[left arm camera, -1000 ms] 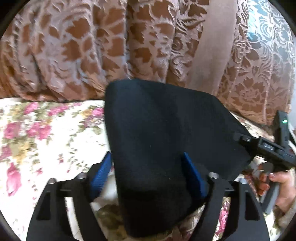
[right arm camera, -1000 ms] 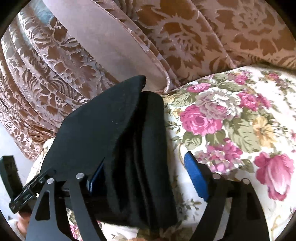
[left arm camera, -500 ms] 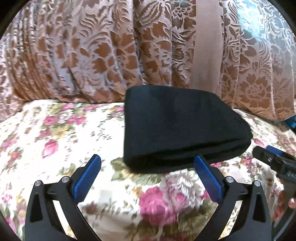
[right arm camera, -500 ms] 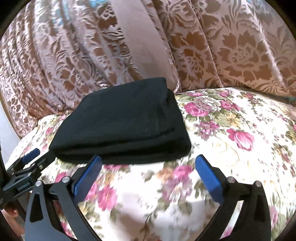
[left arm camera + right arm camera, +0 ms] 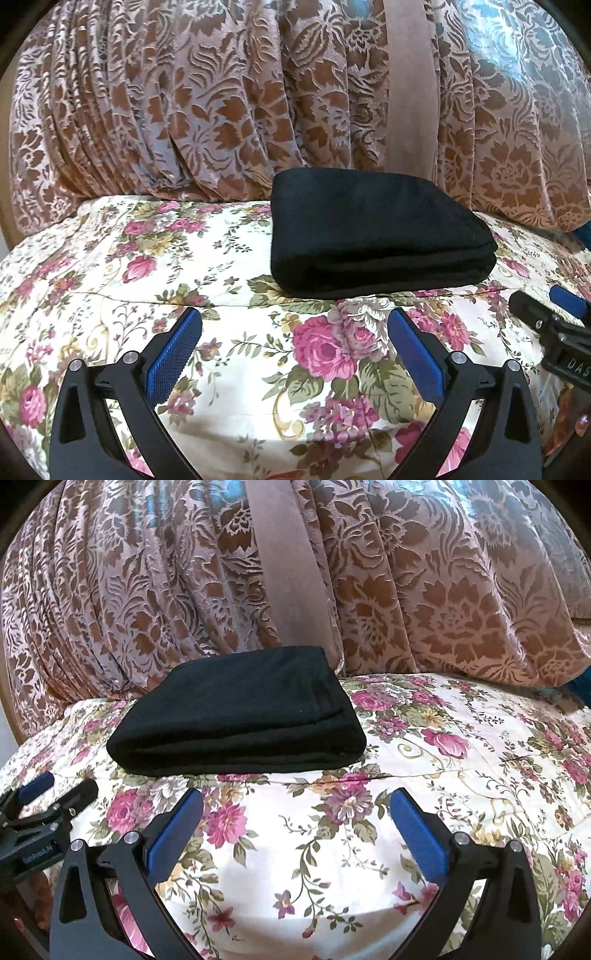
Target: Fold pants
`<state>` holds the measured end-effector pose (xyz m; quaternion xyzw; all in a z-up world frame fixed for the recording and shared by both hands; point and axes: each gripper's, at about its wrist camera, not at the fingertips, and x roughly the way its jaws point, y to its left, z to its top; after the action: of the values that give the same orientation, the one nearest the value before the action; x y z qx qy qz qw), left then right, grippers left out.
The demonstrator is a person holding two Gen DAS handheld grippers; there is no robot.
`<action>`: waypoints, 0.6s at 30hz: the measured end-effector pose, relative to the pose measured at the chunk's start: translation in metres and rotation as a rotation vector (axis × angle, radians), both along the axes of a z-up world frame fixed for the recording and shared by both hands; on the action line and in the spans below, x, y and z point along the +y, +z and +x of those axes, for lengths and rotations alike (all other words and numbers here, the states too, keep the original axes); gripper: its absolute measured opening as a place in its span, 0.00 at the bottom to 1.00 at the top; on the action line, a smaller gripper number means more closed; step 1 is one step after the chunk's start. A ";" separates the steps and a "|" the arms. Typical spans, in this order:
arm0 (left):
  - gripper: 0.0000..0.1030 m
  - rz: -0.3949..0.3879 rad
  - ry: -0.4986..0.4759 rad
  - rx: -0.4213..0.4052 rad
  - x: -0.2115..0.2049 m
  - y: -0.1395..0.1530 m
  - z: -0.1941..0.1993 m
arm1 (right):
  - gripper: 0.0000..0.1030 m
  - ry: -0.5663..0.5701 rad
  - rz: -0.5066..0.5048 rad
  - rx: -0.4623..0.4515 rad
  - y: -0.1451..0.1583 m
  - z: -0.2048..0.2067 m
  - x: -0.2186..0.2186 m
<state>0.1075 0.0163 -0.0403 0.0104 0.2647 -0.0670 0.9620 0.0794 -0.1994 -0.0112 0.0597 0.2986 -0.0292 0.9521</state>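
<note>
Home, likely bedroom or living room. Soft surface under floral rose-print sheet (image 5: 110, 280); directly behind sheet, pleated brown damask curtain (image 5: 184, 110) with plain mauve band. Domestic fabrics throughout.

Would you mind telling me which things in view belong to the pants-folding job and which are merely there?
Part of the job:
- folded black fabric pants, lying on the bedspread
- left gripper, open, holding nothing
- right gripper, open, holding nothing

Just there:
- cream bedspread printed with pink roses
- brown floral-patterned curtain behind the pants
</note>
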 end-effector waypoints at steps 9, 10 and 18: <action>0.97 -0.017 0.024 -0.021 0.005 -0.002 -0.004 | 0.98 0.002 -0.040 -0.031 -0.001 -0.006 0.008; 0.97 -0.016 0.022 -0.024 0.005 -0.002 -0.005 | 0.98 0.002 -0.043 -0.035 -0.001 -0.007 0.009; 0.97 -0.006 0.015 -0.037 0.003 -0.002 -0.006 | 0.98 -0.027 -0.022 -0.032 -0.003 -0.007 0.002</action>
<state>0.1011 0.0195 -0.0426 0.0068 0.2467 -0.0604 0.9672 0.0720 -0.1971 -0.0138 0.0536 0.2823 -0.0444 0.9568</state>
